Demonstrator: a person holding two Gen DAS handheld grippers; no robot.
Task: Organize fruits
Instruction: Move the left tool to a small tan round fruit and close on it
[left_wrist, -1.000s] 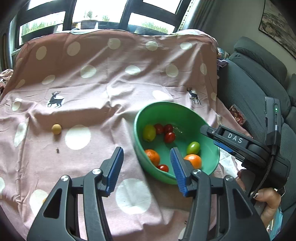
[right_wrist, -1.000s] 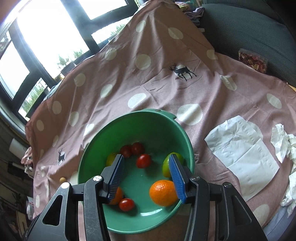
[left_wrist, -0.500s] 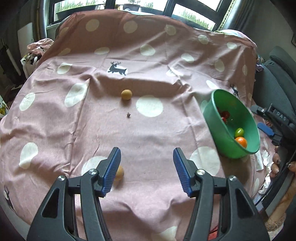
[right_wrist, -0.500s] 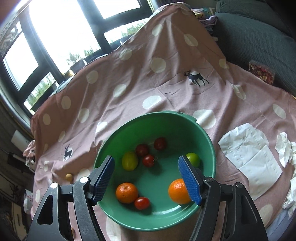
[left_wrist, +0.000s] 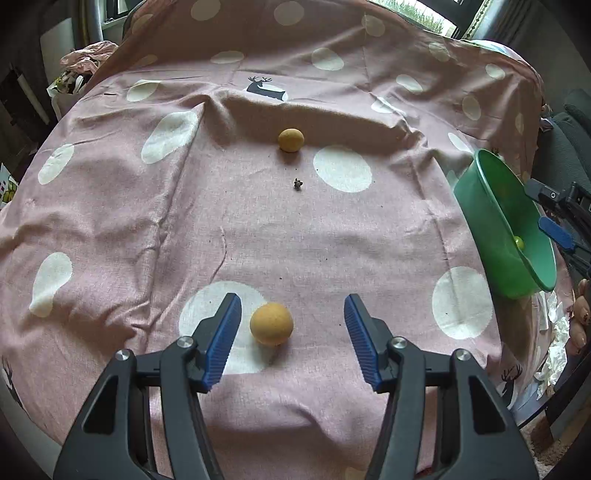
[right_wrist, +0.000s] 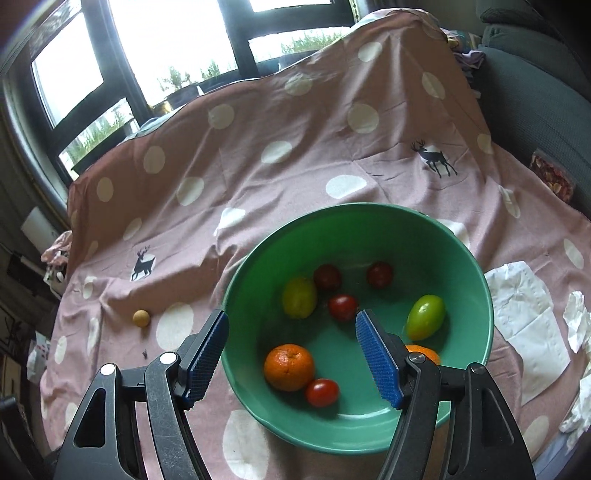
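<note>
The left gripper (left_wrist: 291, 328) gaped wide around a loose fruit (left_wrist: 271, 324), nearer its left finger; picking up seemed underway; next, centring and closing; the right gripper (right_wrist: 291, 354) hung unclenched over the bowl (right_wrist: 465, 258).

Green bowl (right_wrist: 461, 236), pink white-dotted cloth (left_wrist: 258, 229)

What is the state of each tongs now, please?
Left tongs: open, empty, around the near yellow fruit.
Right tongs: open, empty, over the green bowl.

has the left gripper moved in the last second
Yes. The left gripper swung left, away from the green bowl, which now sits at that view's right edge; a yellow fruit lies between its open fingers.
</note>
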